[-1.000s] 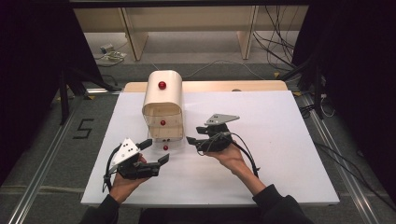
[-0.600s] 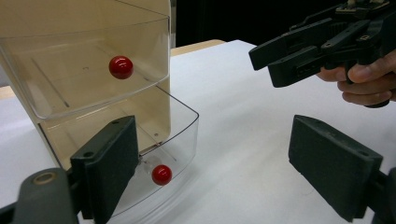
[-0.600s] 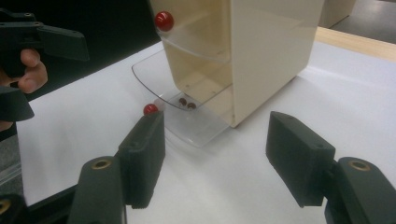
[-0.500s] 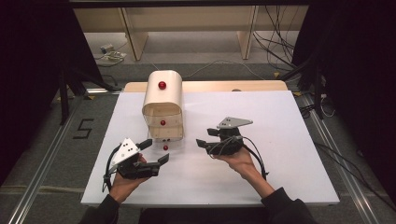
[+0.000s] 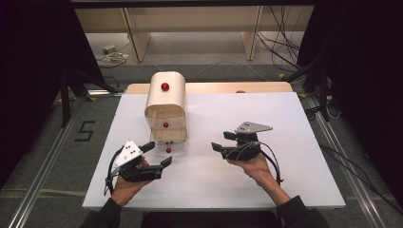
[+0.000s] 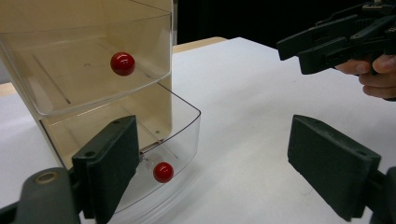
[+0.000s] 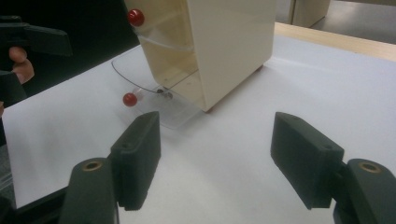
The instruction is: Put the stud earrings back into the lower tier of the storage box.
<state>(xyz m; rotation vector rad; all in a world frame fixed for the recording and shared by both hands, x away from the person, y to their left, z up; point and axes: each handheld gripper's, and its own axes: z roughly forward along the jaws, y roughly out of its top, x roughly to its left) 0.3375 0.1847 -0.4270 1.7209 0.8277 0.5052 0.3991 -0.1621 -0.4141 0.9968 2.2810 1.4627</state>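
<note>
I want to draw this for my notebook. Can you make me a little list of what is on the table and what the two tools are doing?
Table: white tabletop
Main thing: cream plastic mini chest of drawers with a rounded top
Knobs: small round red knobs, one on top
Bottom drawer: clear plastic drawer, pulled out, red knob at its front
Upper drawer: clear, pushed in
Left tool: open, holding nothing, pointing at the bottom drawer
Right tool: jaws have just been opening, nothing between them, off to the right of the chest
</note>
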